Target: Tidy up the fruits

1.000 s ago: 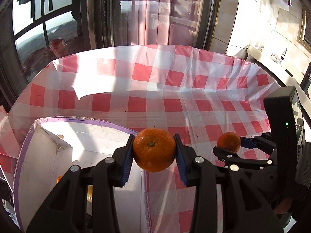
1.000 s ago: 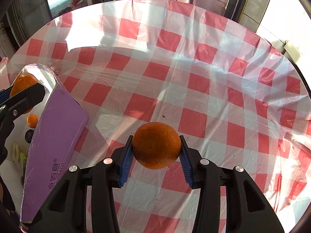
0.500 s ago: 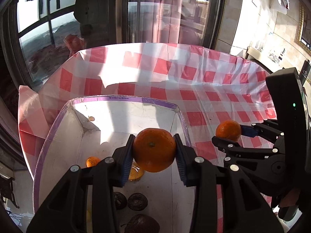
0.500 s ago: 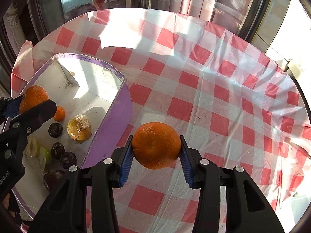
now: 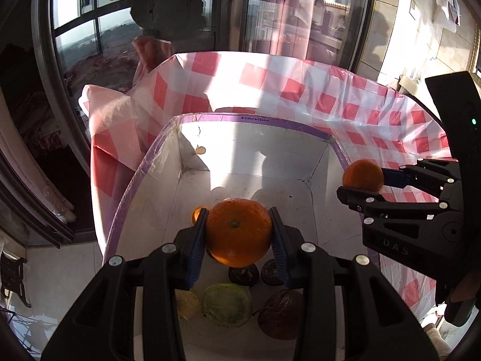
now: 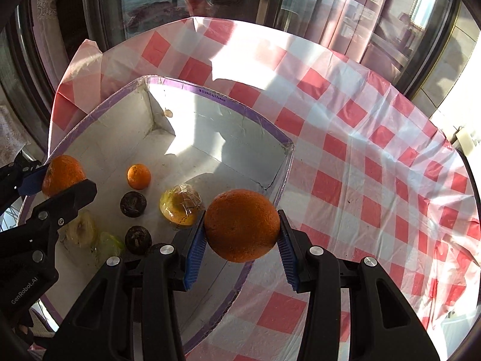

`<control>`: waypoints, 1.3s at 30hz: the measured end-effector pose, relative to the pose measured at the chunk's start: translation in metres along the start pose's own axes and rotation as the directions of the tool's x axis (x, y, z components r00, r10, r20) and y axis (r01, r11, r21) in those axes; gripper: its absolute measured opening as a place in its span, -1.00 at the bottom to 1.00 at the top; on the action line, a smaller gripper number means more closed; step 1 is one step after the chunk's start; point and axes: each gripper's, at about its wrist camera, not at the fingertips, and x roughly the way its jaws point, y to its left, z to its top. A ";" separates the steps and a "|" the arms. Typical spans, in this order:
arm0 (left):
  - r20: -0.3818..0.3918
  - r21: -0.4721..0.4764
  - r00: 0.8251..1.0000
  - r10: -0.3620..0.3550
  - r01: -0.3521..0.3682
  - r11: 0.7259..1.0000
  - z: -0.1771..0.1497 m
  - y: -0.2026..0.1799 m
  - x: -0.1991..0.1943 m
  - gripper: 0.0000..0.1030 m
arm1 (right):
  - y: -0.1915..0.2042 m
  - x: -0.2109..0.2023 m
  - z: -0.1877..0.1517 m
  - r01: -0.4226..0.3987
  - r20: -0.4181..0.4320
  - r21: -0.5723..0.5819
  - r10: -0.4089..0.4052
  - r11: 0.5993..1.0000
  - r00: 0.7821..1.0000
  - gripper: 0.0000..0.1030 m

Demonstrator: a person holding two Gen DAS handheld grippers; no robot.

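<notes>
Your left gripper [image 5: 239, 233] pinches an orange [image 5: 239, 231] above the white box [image 5: 252, 118]. At three o'clock, your right gripper [image 5: 362, 180] grips another orange [image 5: 363, 176] over the box's rim.

Box [image 6: 255, 150] at frame left on the tablecloth [image 6: 375, 165]; small fruits [image 6: 138, 176] inside; held oranges [image 6: 242, 225] above its edges.

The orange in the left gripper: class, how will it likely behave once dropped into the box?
The orange is round, so it will probably roll across the box floor until a wall or other fruit stops it. It looks firm: the left gripper fingers barely dent it, so bruising seems unlikely.
</notes>
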 end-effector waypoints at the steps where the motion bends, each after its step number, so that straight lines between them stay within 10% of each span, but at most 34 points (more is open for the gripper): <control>1: -0.003 -0.001 1.000 0.003 -0.003 1.000 -0.003 0.005 -0.001 -0.24 | 0.004 0.000 0.001 0.000 0.000 -0.007 0.000 1.000 1.000 -0.14; 22: -0.233 0.031 0.972 0.016 -0.009 0.999 -0.052 0.045 0.031 -0.21 | 0.081 0.037 -0.010 -0.093 -0.113 -0.119 0.080 0.988 0.990 -0.13; 39: -0.212 0.034 0.977 0.015 -0.008 0.999 -0.046 0.046 0.028 0.02 | 0.087 0.034 -0.007 -0.076 -0.112 -0.131 0.061 0.988 0.992 -0.05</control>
